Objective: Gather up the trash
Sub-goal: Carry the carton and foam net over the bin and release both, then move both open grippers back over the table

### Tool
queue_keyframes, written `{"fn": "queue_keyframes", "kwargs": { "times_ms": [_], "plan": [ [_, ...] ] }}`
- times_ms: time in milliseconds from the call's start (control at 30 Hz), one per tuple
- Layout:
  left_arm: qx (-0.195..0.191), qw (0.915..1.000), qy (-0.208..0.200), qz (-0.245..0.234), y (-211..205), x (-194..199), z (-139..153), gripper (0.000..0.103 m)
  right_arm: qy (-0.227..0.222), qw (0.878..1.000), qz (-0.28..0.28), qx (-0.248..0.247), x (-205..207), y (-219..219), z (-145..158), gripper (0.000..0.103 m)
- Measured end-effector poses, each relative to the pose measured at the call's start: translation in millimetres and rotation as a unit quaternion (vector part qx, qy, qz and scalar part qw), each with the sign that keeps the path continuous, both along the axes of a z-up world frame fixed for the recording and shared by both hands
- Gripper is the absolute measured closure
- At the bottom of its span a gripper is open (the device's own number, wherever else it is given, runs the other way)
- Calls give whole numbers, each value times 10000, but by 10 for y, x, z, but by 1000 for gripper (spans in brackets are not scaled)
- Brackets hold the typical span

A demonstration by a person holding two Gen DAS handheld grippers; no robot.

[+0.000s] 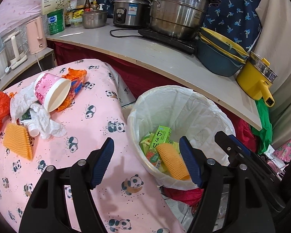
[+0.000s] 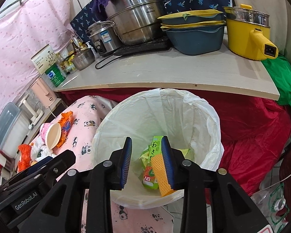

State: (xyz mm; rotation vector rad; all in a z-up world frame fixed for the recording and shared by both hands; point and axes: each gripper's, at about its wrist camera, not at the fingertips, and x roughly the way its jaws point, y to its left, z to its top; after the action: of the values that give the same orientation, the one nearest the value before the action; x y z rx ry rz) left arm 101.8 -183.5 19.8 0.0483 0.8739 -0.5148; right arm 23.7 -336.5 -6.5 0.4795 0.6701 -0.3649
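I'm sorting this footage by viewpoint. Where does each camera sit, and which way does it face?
Left wrist: on the left gripper, angled down over the panda cloth and bin; its open fingers and the right gripper's side show.
Right wrist: on the right gripper, angled down into the bin; its open fingers and the left gripper's side show.
Shared: bin, orange foam net, paper cup.

Green carton (image 2: 155, 151) in the lined bin (image 2: 203, 120) reads "わさび" down its side, w/ "NB" in white on the red-orange patch at its lower end. Big steel pot (image 2: 133, 23) is stamped "ASD". Left gripper (image 2: 35, 172) body carries "GenRobot.AI". Rice cooker sticker (image 2: 104, 36) and the white box (image 2: 42, 59) have print too small to read.
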Motion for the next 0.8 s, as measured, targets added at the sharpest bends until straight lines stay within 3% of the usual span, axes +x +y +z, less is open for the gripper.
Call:
{"fn": "queue_keyframes", "kwargs": {
  "times_ms": [800],
  "plan": [
    [-170,9948,-215,977,1118,-47,181,37,-105,9950,945,-319,199,1009,282,67]
  ]
}}
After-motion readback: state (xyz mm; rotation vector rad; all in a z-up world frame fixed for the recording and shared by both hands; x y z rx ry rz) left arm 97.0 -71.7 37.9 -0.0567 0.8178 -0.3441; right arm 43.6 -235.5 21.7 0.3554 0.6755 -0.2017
